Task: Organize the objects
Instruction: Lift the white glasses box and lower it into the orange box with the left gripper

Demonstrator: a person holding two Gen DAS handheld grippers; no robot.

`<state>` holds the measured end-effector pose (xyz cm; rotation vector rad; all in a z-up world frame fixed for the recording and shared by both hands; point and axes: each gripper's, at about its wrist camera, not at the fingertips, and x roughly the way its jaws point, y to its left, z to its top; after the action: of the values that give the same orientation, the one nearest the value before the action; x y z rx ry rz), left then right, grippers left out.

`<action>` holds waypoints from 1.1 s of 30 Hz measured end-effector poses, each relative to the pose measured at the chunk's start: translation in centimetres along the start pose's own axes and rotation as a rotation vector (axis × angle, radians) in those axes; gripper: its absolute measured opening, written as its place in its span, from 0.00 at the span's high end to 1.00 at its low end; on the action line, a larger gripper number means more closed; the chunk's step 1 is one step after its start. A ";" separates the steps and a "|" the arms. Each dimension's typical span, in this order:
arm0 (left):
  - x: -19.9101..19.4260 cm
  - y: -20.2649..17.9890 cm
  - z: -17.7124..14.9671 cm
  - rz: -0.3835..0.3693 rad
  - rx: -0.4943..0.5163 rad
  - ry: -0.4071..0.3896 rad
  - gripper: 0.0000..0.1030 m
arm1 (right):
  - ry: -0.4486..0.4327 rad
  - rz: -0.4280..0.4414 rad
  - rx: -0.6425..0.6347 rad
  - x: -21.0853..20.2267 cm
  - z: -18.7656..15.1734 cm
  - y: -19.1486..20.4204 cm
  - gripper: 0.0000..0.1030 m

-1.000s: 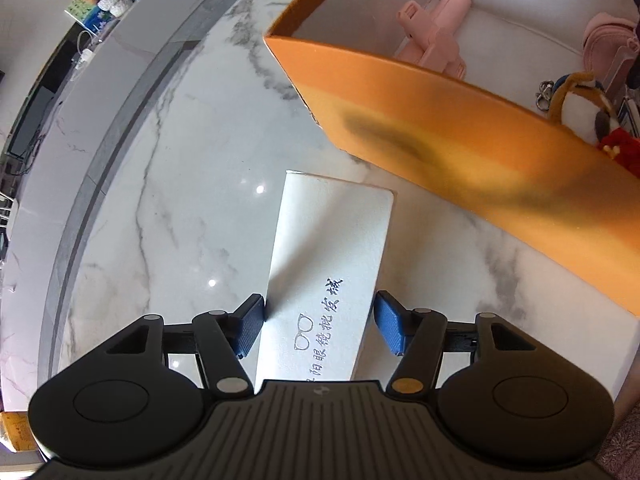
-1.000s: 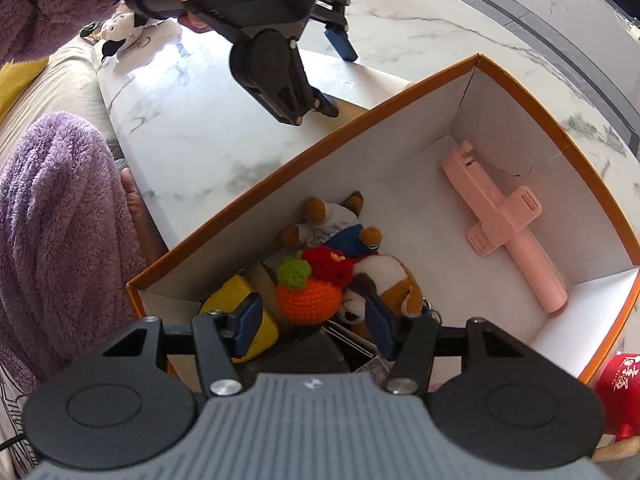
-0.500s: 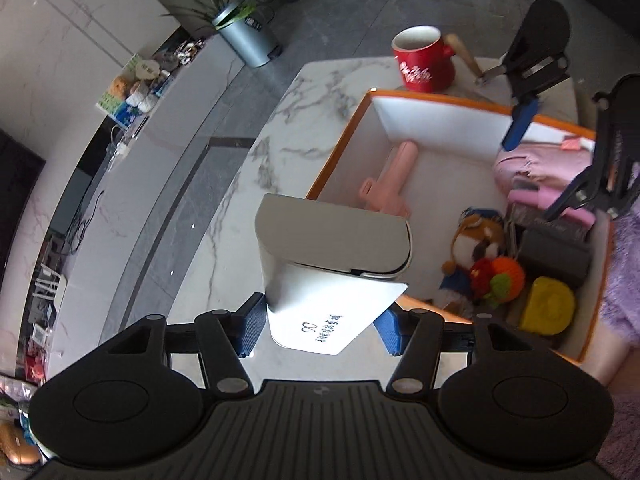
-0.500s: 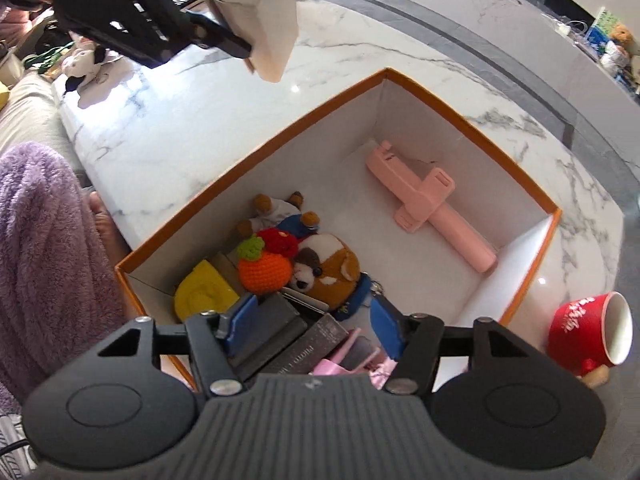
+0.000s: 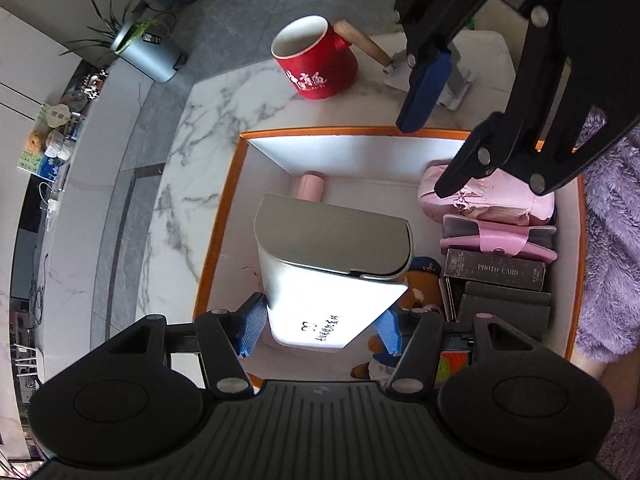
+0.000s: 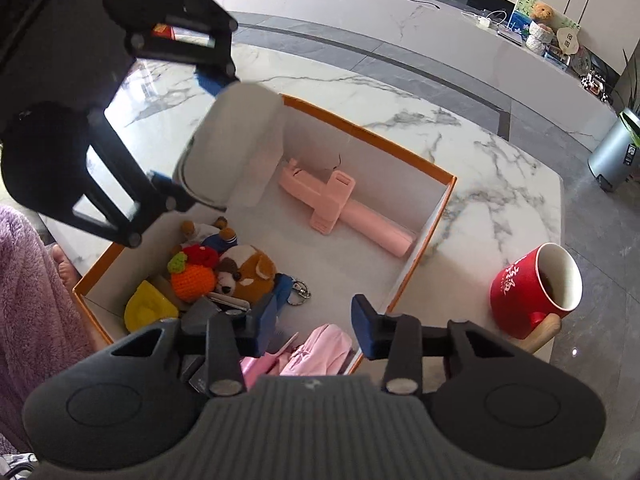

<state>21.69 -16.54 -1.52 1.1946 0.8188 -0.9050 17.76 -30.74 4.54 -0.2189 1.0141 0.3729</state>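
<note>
My left gripper (image 5: pixel 320 330) is shut on a white glasses case (image 5: pixel 332 268) with dark lettering and holds it tilted in the air over the orange box (image 5: pixel 216 240). The right wrist view shows the same case (image 6: pixel 236 148) above the box's far corner. A pink selfie stick (image 6: pixel 340 204) lies on the box floor beneath it. Plush toys (image 6: pixel 244 272), a pink pouch (image 5: pixel 492 200), a pink wallet (image 5: pixel 500 240) and a dark card box (image 5: pixel 496 270) fill the other end. My right gripper (image 6: pixel 316 316) hovers over that end, its jaws closing with nothing between them.
A red mug (image 6: pixel 536 292) with a wooden handle stands on the marble table (image 6: pixel 480 168) just beyond the box. A person's purple fleece sleeve (image 5: pixel 608 240) is at the box's near side. A grey bin (image 6: pixel 612 152) stands on the floor past the table.
The left gripper lifted the glasses case off the table and carried it over the box. The right gripper drew back and up from the toys, and its jaws narrowed.
</note>
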 end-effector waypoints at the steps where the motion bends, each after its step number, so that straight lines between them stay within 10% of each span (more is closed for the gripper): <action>1: 0.8 0.1 0.1 -0.008 0.008 0.016 0.35 | -0.007 0.009 0.007 0.2 0.1 -0.3 0.60; 33: 14.2 3.0 1.0 -0.219 0.005 0.034 0.35 | 0.073 0.084 -0.086 9.6 3.7 -1.9 0.79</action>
<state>30.46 -19.17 -12.85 1.1419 0.9892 -1.0679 26.01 -29.25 -1.78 -0.2694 1.0830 0.4877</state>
